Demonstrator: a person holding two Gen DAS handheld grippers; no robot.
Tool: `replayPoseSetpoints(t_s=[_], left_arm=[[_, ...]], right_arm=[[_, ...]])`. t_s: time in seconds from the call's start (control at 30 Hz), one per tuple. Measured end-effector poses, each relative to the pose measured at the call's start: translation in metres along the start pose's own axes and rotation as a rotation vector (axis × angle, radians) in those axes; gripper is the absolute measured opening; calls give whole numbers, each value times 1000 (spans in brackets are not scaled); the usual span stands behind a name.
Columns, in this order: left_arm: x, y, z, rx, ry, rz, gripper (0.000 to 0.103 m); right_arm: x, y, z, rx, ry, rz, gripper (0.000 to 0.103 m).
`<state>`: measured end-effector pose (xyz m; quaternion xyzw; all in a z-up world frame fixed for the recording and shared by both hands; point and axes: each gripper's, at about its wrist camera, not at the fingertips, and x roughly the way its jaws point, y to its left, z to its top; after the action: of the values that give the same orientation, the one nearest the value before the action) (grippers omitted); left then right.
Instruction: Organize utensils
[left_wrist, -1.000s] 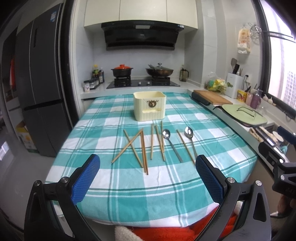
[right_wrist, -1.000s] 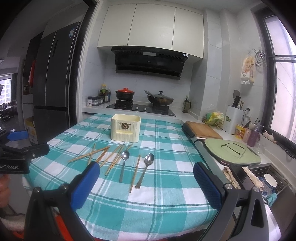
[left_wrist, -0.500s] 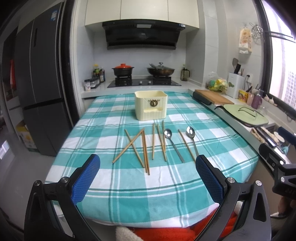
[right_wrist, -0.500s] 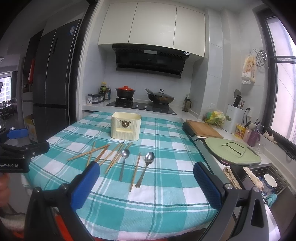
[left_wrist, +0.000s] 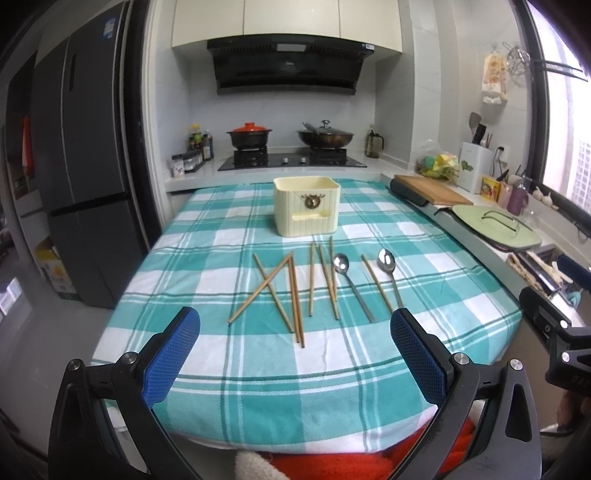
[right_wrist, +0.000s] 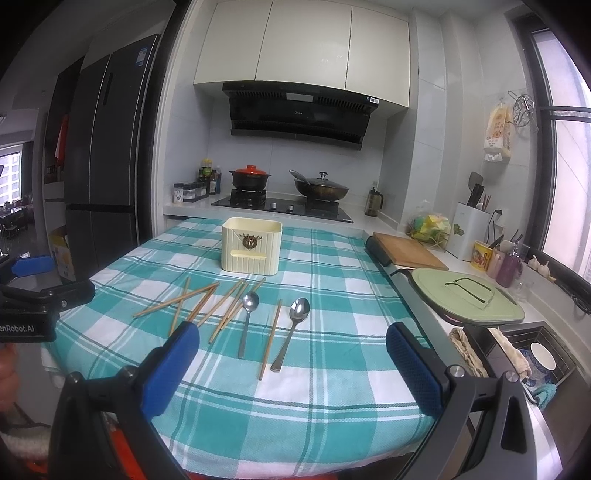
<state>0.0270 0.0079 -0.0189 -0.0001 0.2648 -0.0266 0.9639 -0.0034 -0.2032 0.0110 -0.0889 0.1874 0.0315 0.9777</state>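
Both the left gripper (left_wrist: 294, 334) and the right gripper (right_wrist: 291, 350) hang over the near edge of the table with their ribbed blue pads spread wide apart, holding nothing. On the woven teal-and-white checked cloth (left_wrist: 207, 258) lie slim wooden chopsticks (left_wrist: 295, 295), some crossed, beside two shiny long-handled metal spoons (left_wrist: 388, 266). Just beyond them stands an upright, fluted cream plastic holder (left_wrist: 306, 210), boxy with rounded corners.

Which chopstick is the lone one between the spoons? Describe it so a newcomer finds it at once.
Start at the cream utensil holder on the checked tablecloth. Nearer the camera lie two steel spoons; the single chopstick lies between them, touching neither. The other chopsticks lie crossed and bunched to the spoons' left.
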Motion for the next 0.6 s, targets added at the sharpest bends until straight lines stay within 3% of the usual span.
replayPoseSetpoints(t_s=[0.6], left_arm=[[26, -8, 2, 33, 49, -23, 103]], right_arm=[[25, -12, -4, 17, 52, -15, 103]])
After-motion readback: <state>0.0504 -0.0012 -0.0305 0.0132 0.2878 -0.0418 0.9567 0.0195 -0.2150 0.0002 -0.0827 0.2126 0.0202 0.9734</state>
